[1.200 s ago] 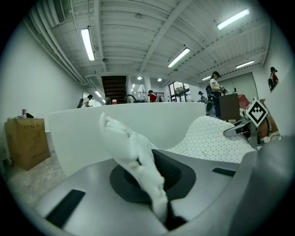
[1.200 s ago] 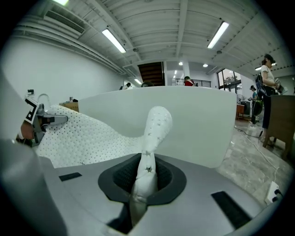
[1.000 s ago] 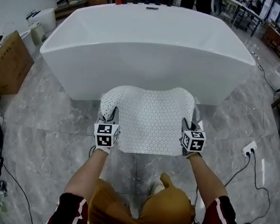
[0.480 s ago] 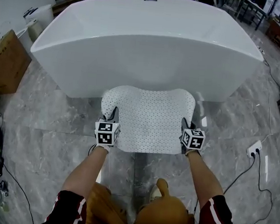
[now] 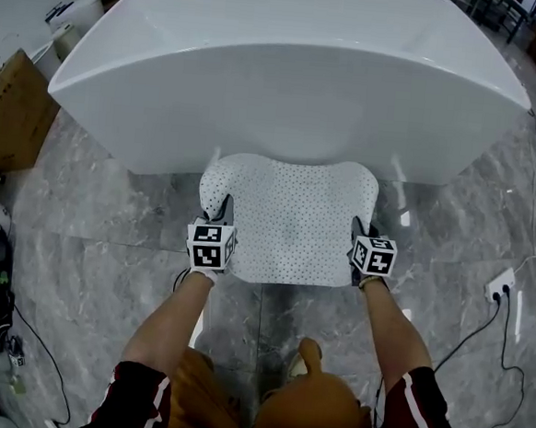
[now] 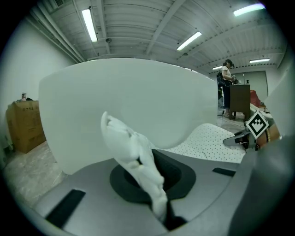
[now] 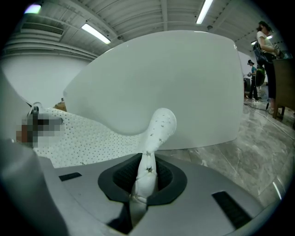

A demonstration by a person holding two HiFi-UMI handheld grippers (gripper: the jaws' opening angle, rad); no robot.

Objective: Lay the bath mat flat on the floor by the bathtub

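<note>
I'm lowering the white perforated bath mat (image 5: pixel 286 221) toward the grey marble floor (image 5: pixel 91 231), my left gripper (image 5: pixel 223 205) and right gripper (image 5: pixel 359 229) sinking together, white oval bathtub (image 5: pixel 296 91) drawing nearer

Bath mat (image 5: pixel 290 221) before bathtub (image 5: pixel 288 81), box (image 5: pixel 13 110) far left (socket (image 5: pixel 501 291) at right)

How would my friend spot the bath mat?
Find the big white bathtub filling the top of the head view. Right in front of it, over the grey marble floor, the left gripper and right gripper pinch a sheet by its sides. That bath mat is the only white thing dotted all over with tiny holes.
</note>
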